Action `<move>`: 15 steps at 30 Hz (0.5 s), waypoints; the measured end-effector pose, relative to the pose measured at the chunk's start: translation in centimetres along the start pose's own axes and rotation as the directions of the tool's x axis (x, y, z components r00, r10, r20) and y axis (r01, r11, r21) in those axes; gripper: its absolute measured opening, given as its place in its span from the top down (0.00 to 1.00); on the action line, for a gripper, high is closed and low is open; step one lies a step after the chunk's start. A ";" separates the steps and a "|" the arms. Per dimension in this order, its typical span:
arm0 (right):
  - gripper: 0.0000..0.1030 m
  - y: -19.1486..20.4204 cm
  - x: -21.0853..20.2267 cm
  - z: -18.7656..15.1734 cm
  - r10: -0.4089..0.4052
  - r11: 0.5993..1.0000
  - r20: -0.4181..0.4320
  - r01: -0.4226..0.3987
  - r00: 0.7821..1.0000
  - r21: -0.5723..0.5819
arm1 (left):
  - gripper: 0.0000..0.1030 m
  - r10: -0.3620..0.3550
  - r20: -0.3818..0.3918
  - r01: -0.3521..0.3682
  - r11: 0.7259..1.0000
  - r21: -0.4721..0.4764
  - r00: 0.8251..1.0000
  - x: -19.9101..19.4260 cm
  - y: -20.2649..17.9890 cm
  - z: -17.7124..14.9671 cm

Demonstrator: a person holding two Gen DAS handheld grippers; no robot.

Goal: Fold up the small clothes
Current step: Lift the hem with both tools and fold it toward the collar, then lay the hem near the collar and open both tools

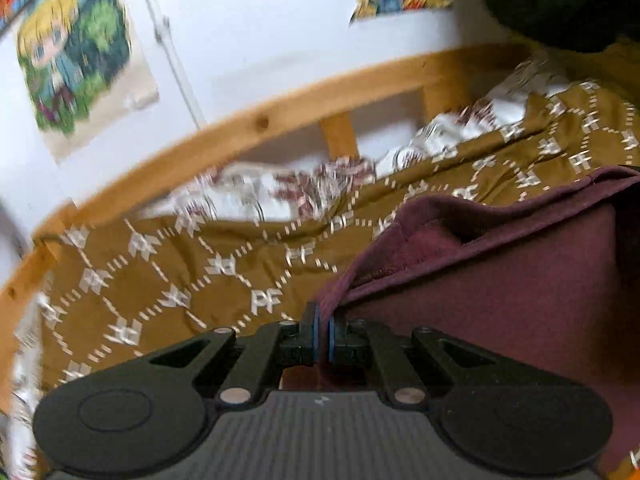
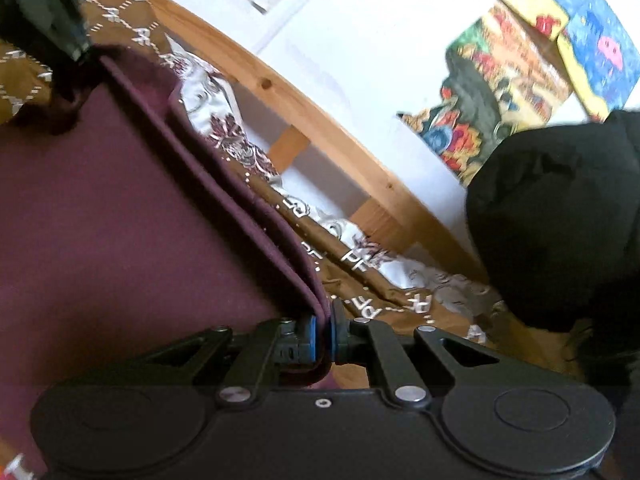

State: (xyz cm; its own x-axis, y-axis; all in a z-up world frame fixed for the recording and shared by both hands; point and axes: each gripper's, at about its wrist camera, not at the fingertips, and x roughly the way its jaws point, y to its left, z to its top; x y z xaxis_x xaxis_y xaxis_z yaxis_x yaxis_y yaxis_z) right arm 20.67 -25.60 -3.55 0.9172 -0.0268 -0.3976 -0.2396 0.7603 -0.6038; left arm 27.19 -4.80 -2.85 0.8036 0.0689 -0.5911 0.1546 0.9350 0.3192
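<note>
White wall (image 1: 280, 20) — pine bed rail (image 1: 240, 128), posters (image 1: 72, 52)

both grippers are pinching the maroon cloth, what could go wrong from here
1. The left gripper pinches only a thin bunched corner of the maroon garment, so it may slip out under tension.
2. The right gripper clamps a doubled edge; one layer could pull free and skew the fold.
3. The patterned brown bedspread is rumpled, so the garment may land creased.

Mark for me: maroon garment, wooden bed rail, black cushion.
maroon garment (image 1: 500, 280), left wrist view, flat front panel.
wooden bed rail (image 1: 260, 124), left wrist view, top bar near the knot.
black cushion (image 2: 560, 216), right wrist view, middle of its bulge.
</note>
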 end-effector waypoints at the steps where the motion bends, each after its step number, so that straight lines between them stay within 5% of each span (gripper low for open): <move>1: 0.94 0.1 1.1 0.0 0.005 1.000 -0.007 -0.005 1.000 0.013 | 0.96 -0.009 -0.027 0.008 1.000 -0.023 1.000 1.1 0.1 -0.2; 8: 0.94 1.6 5.2 -0.8 0.040 0.998 -0.057 -0.038 0.998 0.049 | 0.94 -0.077 -0.068 0.068 0.990 -0.120 0.995 4.9 1.0 -1.3; 11: 0.84 1.8 5.8 -1.6 0.044 0.996 -0.076 -0.038 0.996 0.078 | 0.80 -0.109 -0.073 0.095 0.981 -0.171 0.991 5.5 1.8 -1.5; 15: 0.71 1.3 5.6 -2.3 0.067 0.988 -0.085 -0.054 0.994 0.147 | 0.43 -0.127 -0.069 0.107 0.965 -0.240 0.990 5.0 3.1 -1.3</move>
State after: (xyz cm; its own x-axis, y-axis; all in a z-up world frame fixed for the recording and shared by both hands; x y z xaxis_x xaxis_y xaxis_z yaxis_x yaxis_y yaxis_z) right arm 24.70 -26.24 -8.19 0.8684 -0.0309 -0.4949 -0.2398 0.8475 -0.4736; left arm 30.92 -1.14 -5.77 0.7362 -0.0264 -0.6762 0.0968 0.9931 0.0666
